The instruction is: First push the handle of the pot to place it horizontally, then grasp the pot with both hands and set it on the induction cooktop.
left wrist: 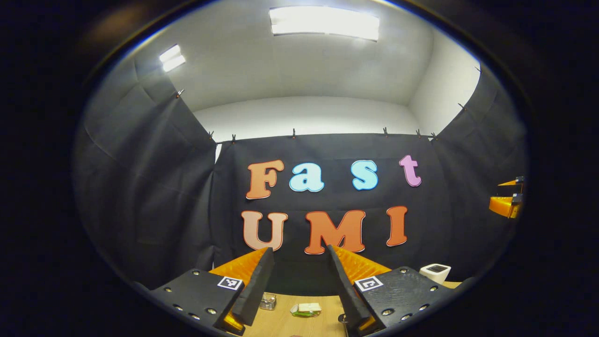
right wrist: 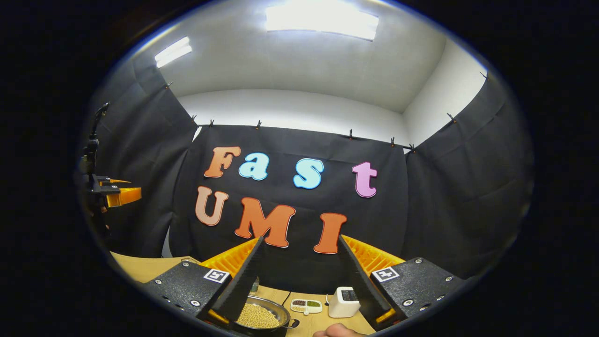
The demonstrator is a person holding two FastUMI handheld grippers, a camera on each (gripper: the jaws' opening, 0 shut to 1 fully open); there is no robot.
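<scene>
Hovering above the wooden counter [left wrist: 281, 320], left gripper [left wrist: 299, 281] with fingers spread, nothing between them. Seen past the gap in the left gripper view: a small clear jar [left wrist: 267, 301] and a shallow dish with green contents [left wrist: 305, 309], both resting on the counter near the black cloth wall [left wrist: 140, 196]. Farther right on the counter, a small white box with a dark top [left wrist: 435, 271], just behind the right-hand finger [left wrist: 344, 285].

Held likewise above the counter, right gripper [right wrist: 299, 281] with fingers spread and empty. Noted in the right gripper view: pot [right wrist: 262, 316] sitting on the counter at the lower edge, filled with pale yellow grains, partly hidden by the left-hand finger [right wrist: 238, 285]; a short dark handle stub [right wrist: 292, 323] at its right rim. Just beside the pot, the divided dish [right wrist: 306, 305], then the white box [right wrist: 342, 302]. Part of a hand [right wrist: 337, 331] at the bottom edge, near the white box. Cooktop position: cannot tell. Other gripper visible far off at the edge of each view, raised well above the counter.
</scene>
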